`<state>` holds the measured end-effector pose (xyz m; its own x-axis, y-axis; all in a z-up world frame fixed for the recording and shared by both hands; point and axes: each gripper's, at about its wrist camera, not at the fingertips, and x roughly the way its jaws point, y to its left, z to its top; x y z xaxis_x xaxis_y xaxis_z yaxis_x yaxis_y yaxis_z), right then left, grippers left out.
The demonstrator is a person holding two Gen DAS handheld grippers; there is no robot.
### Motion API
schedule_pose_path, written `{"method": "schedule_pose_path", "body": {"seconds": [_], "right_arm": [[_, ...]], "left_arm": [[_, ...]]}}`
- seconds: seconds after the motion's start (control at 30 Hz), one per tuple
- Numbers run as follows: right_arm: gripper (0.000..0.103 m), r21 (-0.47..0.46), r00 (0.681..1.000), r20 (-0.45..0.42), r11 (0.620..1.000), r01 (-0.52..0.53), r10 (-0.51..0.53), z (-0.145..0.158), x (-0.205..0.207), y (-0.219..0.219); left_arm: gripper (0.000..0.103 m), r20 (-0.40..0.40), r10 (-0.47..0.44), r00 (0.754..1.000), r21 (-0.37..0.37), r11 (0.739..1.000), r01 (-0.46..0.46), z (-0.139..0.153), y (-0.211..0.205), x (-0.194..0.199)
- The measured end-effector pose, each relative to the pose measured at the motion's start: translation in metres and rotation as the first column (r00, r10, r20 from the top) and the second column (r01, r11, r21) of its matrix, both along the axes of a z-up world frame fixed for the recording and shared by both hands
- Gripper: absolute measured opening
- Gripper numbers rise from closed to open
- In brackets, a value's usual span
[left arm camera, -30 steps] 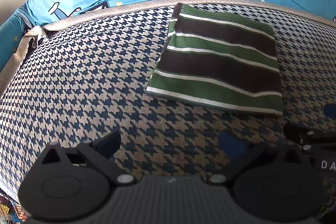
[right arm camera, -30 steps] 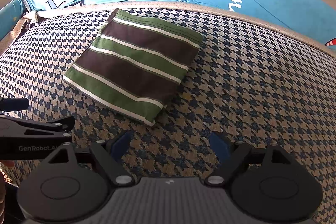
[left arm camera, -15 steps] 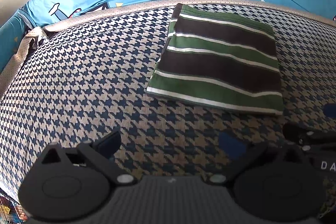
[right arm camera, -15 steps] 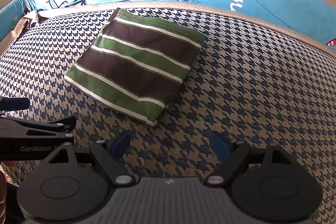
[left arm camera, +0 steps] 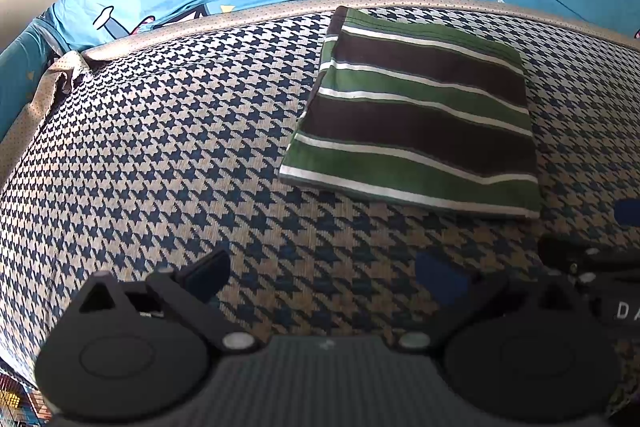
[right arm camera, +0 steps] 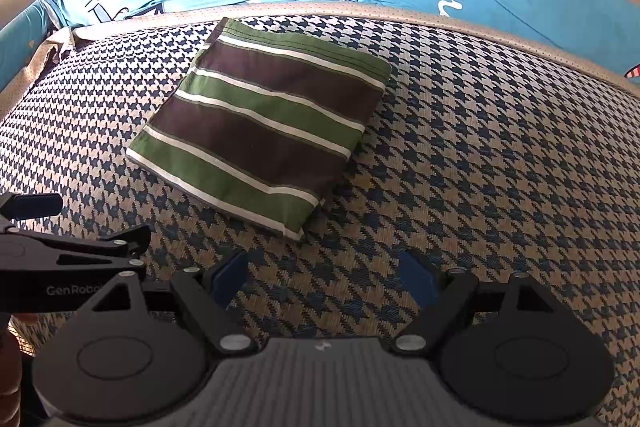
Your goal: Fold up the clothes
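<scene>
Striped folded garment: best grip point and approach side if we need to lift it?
Take the striped folded garment at its near right corner, coming in low from the near side with the right gripper, whose jaws are open and empty. The garment lies flat on the houndstooth cushion, so only its edges give the fingers purchase, and that corner points toward the gripper with bare cushion around it.

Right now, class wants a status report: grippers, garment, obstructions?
Left gripper open, empty. Right gripper open, empty. Striped garment folded flat on houndstooth surface. Nothing in the way.
</scene>
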<state>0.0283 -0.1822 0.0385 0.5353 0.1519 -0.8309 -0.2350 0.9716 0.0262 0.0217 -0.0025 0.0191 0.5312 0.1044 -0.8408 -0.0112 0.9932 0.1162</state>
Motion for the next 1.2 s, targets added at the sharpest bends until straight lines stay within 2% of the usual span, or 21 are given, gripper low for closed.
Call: {"method": "schedule_pose_path", "body": {"seconds": [0.43, 1.2], "right_arm": [[0.083, 0.038, 1.000, -0.013, 0.999, 0.015, -0.015, 0.0006, -0.0001, -0.0021], [0.083, 0.043, 1.000, -0.011, 0.999, 0.019, -0.018, 0.0006, -0.0003, -0.0021]], "left_arm": [[0.103, -0.001, -0.004, 1.000, 0.002, 1.000, 0.004, 0.0004, 0.0005, -0.0002], [0.103, -0.002, -0.001, 1.000, 0.008, 1.000, 0.001, 0.0007, -0.0003, 0.0004]]}}
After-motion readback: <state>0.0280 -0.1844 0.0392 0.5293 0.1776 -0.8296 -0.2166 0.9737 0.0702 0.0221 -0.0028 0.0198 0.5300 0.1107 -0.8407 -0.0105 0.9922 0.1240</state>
